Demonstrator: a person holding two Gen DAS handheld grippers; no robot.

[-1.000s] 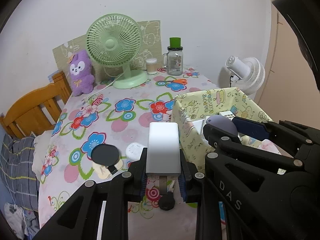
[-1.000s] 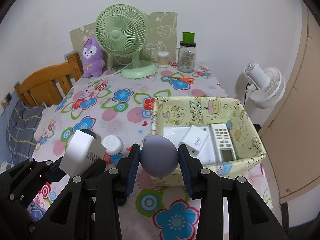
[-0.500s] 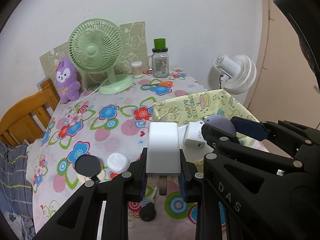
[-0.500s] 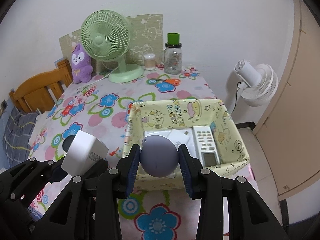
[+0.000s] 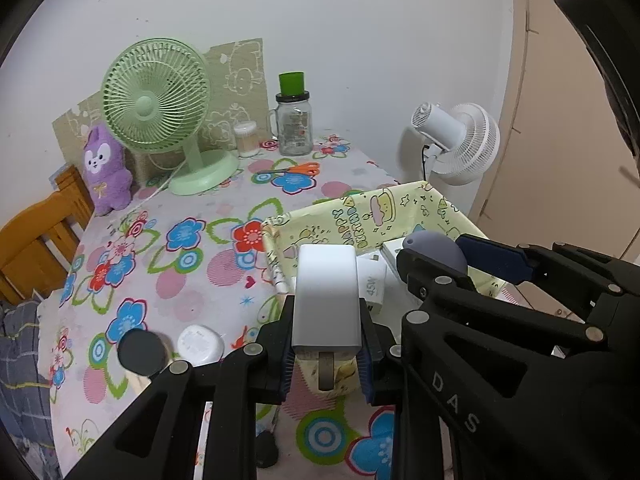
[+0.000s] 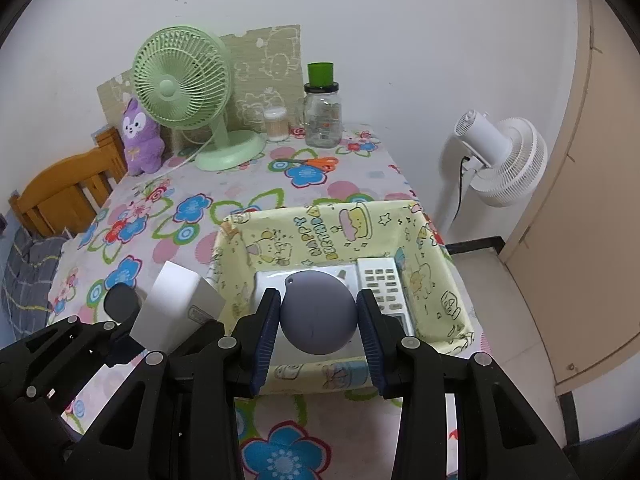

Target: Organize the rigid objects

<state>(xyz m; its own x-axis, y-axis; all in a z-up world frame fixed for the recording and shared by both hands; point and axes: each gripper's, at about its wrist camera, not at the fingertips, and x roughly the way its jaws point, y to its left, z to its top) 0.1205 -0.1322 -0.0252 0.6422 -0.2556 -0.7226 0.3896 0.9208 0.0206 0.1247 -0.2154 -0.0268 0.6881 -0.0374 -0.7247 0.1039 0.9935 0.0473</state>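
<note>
Floral cloth covers the table (image 6: 168,216) beneath you. Your right gripper (image 6: 318,312) clamps a grey-purple ball (image 6: 318,312) at centre frame, over the yellow fabric basket (image 6: 440,280) holding a white remote (image 6: 382,284). Your left gripper (image 5: 325,350) grips a white charger block (image 5: 326,300) at the basket's left edge. Toward the lower left lie a white round case (image 5: 200,344) and a black disc (image 5: 140,354).
</note>
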